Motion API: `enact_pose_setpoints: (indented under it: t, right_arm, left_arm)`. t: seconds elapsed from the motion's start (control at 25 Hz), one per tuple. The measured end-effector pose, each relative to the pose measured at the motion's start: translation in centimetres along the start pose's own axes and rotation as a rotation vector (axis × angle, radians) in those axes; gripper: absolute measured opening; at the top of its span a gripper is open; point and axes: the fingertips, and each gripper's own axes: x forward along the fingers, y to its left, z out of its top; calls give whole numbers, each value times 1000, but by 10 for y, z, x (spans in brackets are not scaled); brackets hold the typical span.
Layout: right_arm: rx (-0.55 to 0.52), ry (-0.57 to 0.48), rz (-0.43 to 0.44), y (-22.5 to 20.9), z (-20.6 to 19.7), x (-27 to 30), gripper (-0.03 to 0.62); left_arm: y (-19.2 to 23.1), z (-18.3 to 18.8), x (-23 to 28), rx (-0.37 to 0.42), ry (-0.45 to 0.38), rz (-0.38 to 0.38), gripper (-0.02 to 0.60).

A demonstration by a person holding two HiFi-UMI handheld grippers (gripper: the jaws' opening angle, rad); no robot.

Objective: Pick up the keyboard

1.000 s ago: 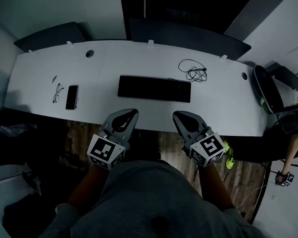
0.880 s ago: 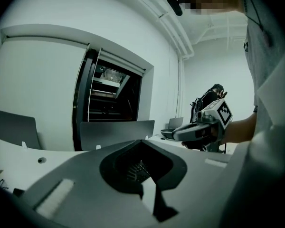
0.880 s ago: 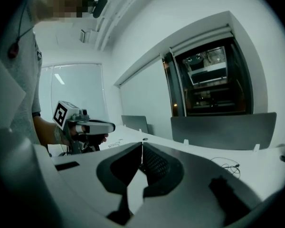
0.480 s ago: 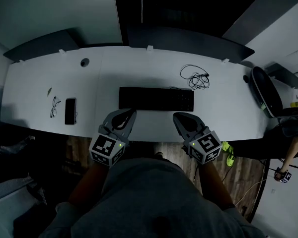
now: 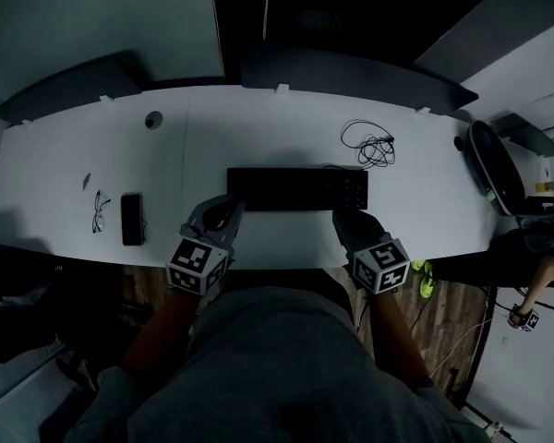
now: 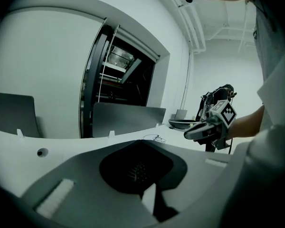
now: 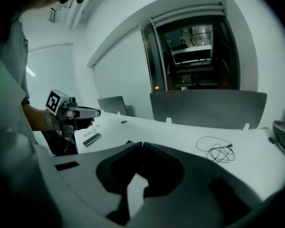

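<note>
Across the middle of the white desk point(image 5: 258, 127) lies the black keyboard point(image 5: 297, 188), flat. At its near edge sit the left gripper point(image 5: 231, 203) and the right gripper point(image 5: 344, 216), both clenched on nothing. A tangled cable point(image 5: 369, 141) lies beyond its right end, with a phone point(image 5: 131, 219) and glasses point(image 5: 101, 210) far left.

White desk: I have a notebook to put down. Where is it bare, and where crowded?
Bare: the stretch between the flat black phone and the long black keyboard; the strip behind the keyboard, from the round cable hole to the tangled black cable; and right of the keyboard. Crowded: the front edge, where the left gripper and right gripper sit.
</note>
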Motion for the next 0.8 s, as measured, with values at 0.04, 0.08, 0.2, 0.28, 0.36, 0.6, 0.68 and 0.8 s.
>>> enact_pose_setpoints:
  t: [0.04,0.08,0.2,0.28,0.36,0.6,0.68,0.8]
  right_arm:
    - [14,9,-10,-4,-4,3,15]
    - [27,17,-20,-9,-7,5,15]
    - [53,32,-49,-26,-13,11,15]
    - [62,38,-66,-39,-16,14,15]
    - [70,49,-77,-53,-19,17,15]
    - [100,103,-102,-95,-34,28,16]
    - [111,124,-114,-110,-41,29,17]
    - [130,152,-128,-132,-51,30,84]
  left_arm:
    - [6,-3,1,-7,4,1,9]
    - [12,-6,1,-15,8,3,9]
    - [27,-15,7,-39,27,14,9]
    - [34,-23,11,-53,48,25,9]
    - [40,-30,16,-64,71,41,9]
    - [60,-50,32,-108,132,94,9]
    - [63,-60,38,-138,161,110,9]
    - [70,-76,51,-201,201,125,20]
